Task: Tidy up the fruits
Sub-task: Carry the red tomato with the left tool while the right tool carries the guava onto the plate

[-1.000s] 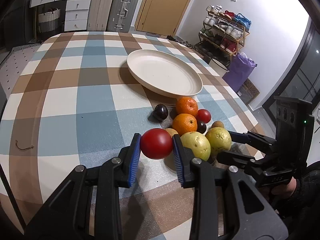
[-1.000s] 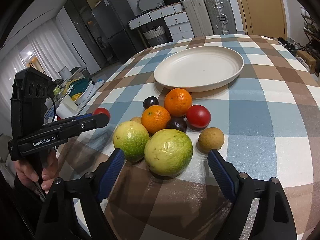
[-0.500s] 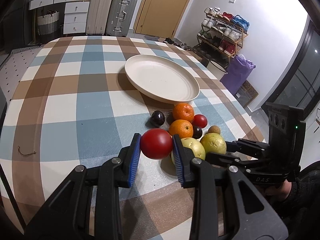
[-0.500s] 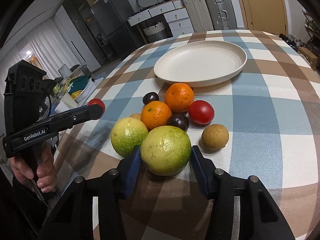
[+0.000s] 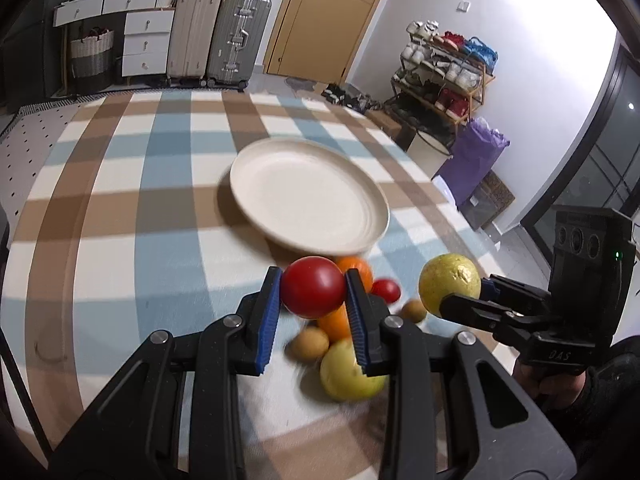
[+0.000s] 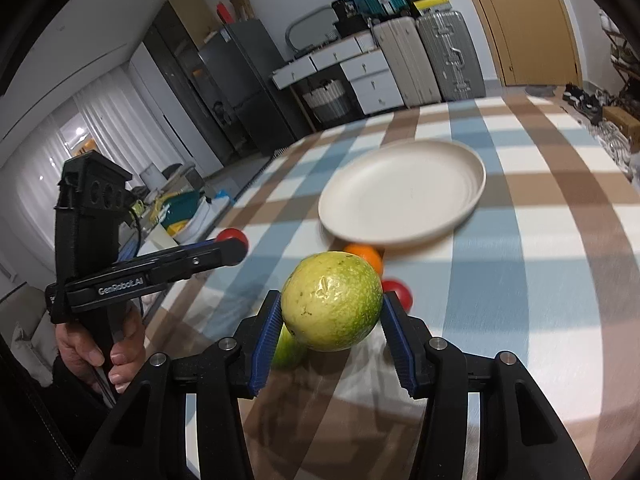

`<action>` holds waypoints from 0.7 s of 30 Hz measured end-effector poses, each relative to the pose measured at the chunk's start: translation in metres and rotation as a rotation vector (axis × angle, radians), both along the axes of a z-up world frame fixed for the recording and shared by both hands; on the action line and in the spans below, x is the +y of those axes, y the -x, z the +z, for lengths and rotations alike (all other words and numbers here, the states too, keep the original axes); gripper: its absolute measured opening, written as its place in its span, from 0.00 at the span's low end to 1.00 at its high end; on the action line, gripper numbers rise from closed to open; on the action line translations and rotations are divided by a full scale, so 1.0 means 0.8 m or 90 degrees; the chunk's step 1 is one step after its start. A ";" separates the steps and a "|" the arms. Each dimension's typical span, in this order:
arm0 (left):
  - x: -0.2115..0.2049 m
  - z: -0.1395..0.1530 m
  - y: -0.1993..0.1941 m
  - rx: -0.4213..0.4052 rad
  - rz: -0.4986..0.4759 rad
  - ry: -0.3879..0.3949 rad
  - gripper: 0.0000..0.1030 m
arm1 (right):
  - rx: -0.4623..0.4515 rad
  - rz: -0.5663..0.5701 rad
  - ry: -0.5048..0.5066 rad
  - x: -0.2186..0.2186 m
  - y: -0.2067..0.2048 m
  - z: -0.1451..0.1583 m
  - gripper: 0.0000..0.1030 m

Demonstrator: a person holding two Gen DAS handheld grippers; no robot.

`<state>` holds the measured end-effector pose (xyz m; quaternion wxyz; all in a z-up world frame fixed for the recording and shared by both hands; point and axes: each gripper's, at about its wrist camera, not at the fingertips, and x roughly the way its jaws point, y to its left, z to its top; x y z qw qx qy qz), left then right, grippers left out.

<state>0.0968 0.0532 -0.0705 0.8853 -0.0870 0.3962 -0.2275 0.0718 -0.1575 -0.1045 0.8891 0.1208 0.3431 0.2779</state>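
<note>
Red tomato (image 5: 313,292) clamped in left gripper (image 5: 312,304), above table (image 5: 120,240)

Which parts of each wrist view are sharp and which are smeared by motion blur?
Left wrist view: the red fruit between the fingers is sharp, while the plate and loose fruit behind smear. Right wrist view: the green fruit is crisp; the plate and checked tablecloth streak.

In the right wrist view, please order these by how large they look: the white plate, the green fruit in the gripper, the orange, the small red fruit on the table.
1. White plate
2. Green fruit, enlarged by nearness to the camera
3. Orange and small red fruit: both partly hidden, so I cannot rank them.
</note>
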 end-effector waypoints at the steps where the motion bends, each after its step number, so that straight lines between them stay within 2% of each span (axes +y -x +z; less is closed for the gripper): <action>1: -0.003 0.004 -0.007 0.000 0.001 0.001 0.27 | -0.005 -0.001 -0.002 -0.003 -0.004 0.004 0.49; 6: -0.016 0.019 -0.046 0.000 0.004 -0.001 0.27 | -0.014 -0.012 -0.022 -0.017 -0.032 0.024 0.49; 13: -0.039 0.040 -0.103 -0.003 -0.002 -0.010 0.27 | -0.029 -0.019 -0.015 -0.025 -0.075 0.051 0.49; 17: -0.047 0.043 -0.143 0.006 -0.002 -0.012 0.27 | -0.018 -0.018 -0.014 -0.027 -0.110 0.059 0.49; 21: -0.058 0.042 -0.184 0.003 0.005 -0.037 0.27 | -0.001 -0.019 -0.012 -0.027 -0.149 0.060 0.49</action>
